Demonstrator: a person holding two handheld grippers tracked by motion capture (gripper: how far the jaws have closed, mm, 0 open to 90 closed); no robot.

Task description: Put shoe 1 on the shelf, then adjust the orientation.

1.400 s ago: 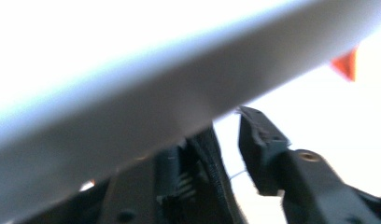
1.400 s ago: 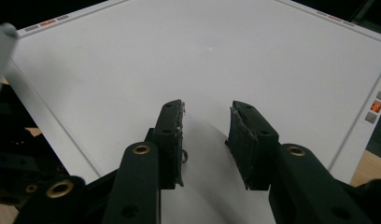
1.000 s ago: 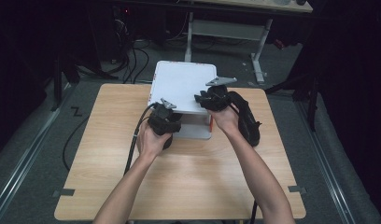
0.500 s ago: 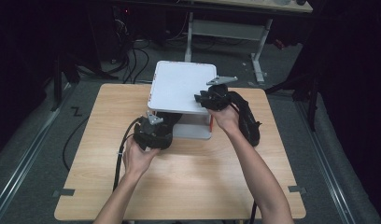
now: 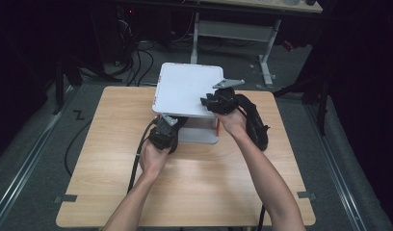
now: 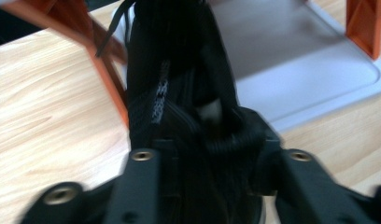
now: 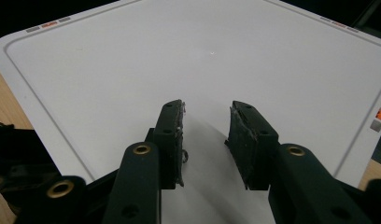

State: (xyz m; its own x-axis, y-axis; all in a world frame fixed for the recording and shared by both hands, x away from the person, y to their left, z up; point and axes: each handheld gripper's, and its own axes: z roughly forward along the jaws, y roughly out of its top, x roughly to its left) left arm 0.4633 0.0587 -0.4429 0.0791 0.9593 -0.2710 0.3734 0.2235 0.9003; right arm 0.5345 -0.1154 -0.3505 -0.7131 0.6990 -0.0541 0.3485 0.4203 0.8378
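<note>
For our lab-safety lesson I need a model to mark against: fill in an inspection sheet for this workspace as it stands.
Surface: wooden table, mostly bare.
Job's things: white two-level stand with orange legs; black fabric item at its lower tray.
Clutter: black bag beside the right forearm.
Grippers: left gripper with jaws closed on the fabric item, under the top panel; right gripper with jaws open over the top panel.
Cables: left gripper's cable trails over the table's near edge.
Surroundings: dark room, desk frame, loose floor cables.
</note>
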